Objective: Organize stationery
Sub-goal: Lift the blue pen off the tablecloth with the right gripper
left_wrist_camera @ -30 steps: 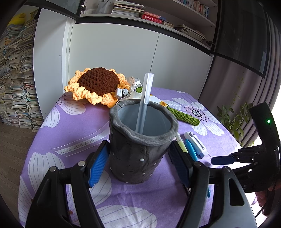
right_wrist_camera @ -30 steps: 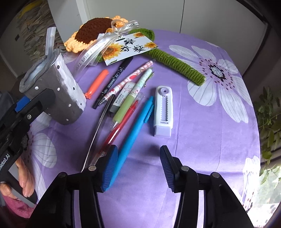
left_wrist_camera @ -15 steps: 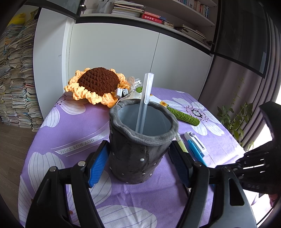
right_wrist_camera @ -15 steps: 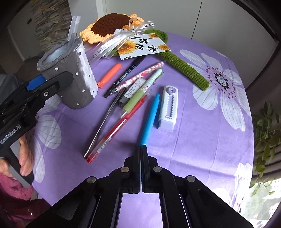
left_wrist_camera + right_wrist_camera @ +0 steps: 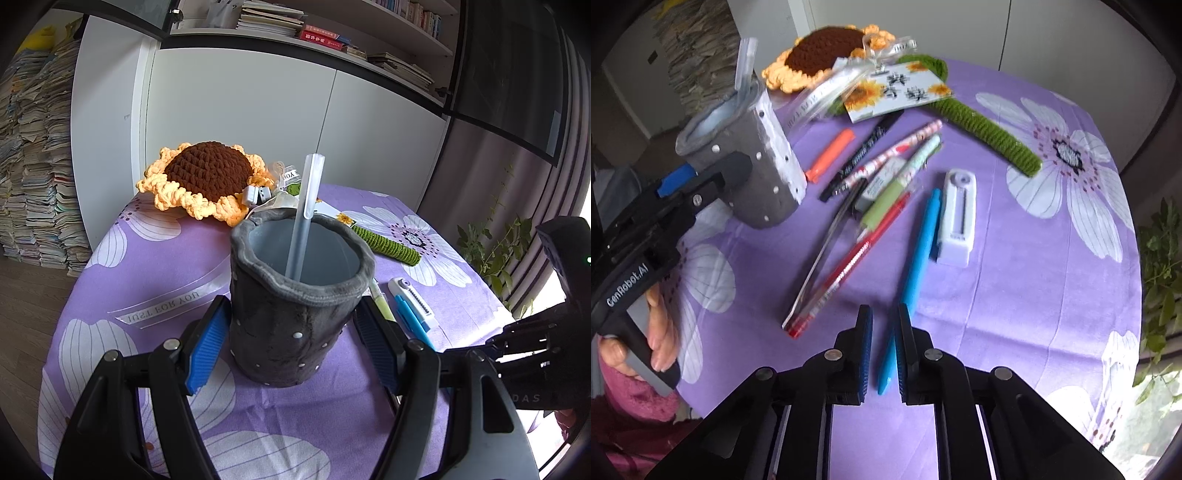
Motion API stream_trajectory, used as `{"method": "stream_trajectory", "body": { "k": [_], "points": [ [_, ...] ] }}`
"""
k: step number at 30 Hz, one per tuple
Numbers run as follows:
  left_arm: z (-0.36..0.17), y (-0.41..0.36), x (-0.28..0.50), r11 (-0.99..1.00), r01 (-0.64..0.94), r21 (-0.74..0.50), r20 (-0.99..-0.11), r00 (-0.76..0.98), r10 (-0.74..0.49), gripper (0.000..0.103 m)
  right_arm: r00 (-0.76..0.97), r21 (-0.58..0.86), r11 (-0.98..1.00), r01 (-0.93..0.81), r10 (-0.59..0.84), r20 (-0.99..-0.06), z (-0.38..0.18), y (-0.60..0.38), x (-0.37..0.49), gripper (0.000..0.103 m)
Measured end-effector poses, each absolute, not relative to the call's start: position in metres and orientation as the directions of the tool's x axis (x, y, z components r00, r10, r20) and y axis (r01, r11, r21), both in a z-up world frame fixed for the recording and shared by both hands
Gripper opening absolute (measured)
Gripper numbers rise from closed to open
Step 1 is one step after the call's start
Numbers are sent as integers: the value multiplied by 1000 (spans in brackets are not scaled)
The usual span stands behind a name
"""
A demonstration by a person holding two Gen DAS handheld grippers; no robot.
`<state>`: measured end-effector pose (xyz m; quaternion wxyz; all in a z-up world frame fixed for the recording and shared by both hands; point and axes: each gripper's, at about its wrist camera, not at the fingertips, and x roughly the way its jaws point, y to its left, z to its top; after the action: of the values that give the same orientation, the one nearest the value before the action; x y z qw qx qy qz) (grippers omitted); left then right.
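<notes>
My left gripper (image 5: 291, 306) is shut on a grey felt pen holder (image 5: 295, 325), which stands upright on the purple cloth with a clear plastic stick (image 5: 306, 214) in it. The right wrist view shows the same pen holder (image 5: 757, 177) at the left. My right gripper (image 5: 885, 312) points steeply down over the near end of a blue pen (image 5: 919, 258). Its jaws stand narrowly apart with the pen's tip lying between them on the cloth. A white correction tape (image 5: 956, 221) lies right of the pen. A red pen (image 5: 857, 266), green pen (image 5: 897, 184), black marker (image 5: 864, 155) and orange highlighter (image 5: 831, 151) lie to its left.
A crocheted sunflower (image 5: 207, 177) with a green stem (image 5: 990, 129), ribbon and card (image 5: 897, 88) lies at the table's far side. A person's hand (image 5: 661, 332) holds the left gripper's handle. White cupboards (image 5: 258, 110) stand behind, a plant (image 5: 1163, 258) to the right.
The right gripper shut in the air, then dropped towards the blue pen. Its jaws now stand a little apart around the pen's end. The left gripper and pen holder stayed put.
</notes>
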<state>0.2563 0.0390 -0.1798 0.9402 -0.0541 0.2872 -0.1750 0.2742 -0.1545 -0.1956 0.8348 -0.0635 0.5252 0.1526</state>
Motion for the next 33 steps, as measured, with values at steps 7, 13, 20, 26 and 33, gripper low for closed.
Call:
{"method": "stream_trajectory", "body": {
  "k": [7, 13, 20, 26, 33],
  "points": [
    [-180, 40, 256, 933, 298, -201, -521, 775, -359, 69, 398, 30, 960, -278, 144, -906, -200, -160, 281, 11],
    [-179, 39, 257, 933, 298, -202, -521, 774, -360, 69, 414, 14, 959, -283, 135, -900, -207, -160, 288, 11],
    [-179, 39, 257, 933, 296, -203, -520, 775, -359, 70, 379, -20, 922, -387, 139, -915, -199, -164, 261, 11],
    [-179, 39, 257, 933, 296, -203, -520, 775, -359, 69, 317, -43, 918, -395, 91, -944, -206, -183, 242, 11],
    [-179, 39, 257, 933, 295, -205, -520, 775, -359, 70, 373, -61, 924, -378, 91, -924, -194, -182, 255, 28]
  ]
}}
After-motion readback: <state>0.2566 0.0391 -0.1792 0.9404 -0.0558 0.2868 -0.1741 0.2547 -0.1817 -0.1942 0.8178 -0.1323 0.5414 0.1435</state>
